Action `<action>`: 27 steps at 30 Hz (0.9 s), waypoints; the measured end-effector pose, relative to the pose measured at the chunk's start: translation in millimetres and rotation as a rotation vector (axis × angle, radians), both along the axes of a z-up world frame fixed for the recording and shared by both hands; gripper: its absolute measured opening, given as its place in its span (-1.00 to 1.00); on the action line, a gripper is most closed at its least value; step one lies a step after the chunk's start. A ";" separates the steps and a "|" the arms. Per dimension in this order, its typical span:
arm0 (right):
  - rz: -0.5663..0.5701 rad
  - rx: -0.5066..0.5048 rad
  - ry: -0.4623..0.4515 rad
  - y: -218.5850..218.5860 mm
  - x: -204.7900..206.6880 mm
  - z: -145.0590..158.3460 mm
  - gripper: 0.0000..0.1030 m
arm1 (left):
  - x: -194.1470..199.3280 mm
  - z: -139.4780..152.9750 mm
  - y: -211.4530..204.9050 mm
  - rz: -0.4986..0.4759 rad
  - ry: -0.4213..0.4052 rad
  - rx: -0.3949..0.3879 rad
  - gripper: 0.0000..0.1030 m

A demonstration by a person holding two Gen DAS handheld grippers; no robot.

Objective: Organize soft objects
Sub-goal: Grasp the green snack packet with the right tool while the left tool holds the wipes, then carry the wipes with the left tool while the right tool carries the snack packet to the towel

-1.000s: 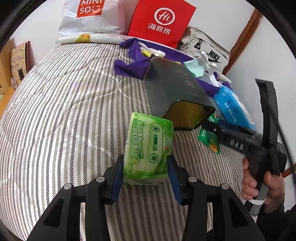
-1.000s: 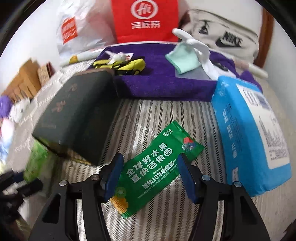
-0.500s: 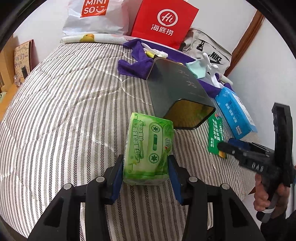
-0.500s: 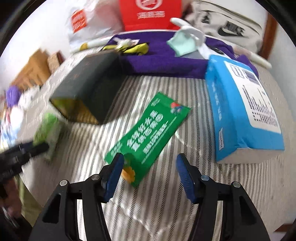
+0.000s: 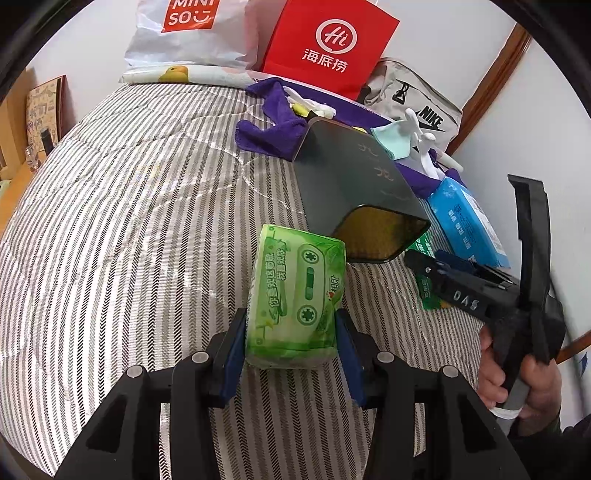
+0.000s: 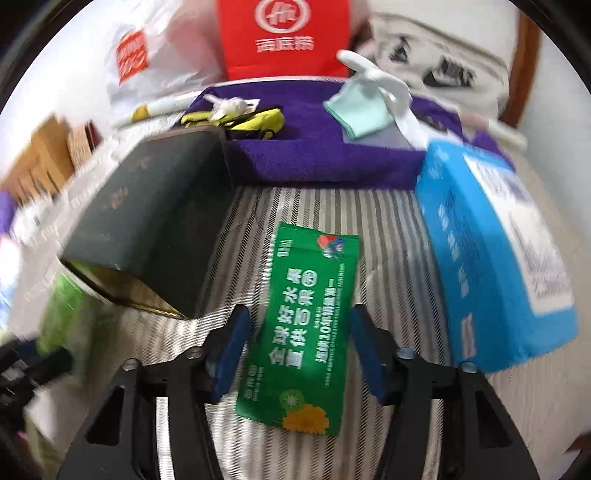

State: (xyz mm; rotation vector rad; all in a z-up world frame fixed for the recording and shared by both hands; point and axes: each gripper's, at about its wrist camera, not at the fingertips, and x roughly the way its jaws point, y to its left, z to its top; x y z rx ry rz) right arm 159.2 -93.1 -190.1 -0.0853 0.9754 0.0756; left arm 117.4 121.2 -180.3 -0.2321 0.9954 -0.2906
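Flat sachet (image 6: 308, 332) lies on bedspread (image 6: 388, 229), between box (image 6: 155, 221) and wipes pack (image 6: 491, 266).

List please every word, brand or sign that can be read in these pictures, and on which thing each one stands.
"MINI SO": white plastic bag.
"Hi" and "海底捞": red paper bag.
"NIKE": grey bag.
"DAS": right gripper.
"全球好水果 直供百果园": green sachet; its small print is unreadable.
Green tissue pack: Chinese print too warped to read surely.
Blue pack: label blurred.
Dark box: faint marks, unreadable.
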 end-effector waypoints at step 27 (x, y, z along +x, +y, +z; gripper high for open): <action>0.176 0.161 -0.004 -49.2 -68.9 16.8 -0.56 | -16.0 1.2 -42.2 0.001 -0.010 0.080 -0.16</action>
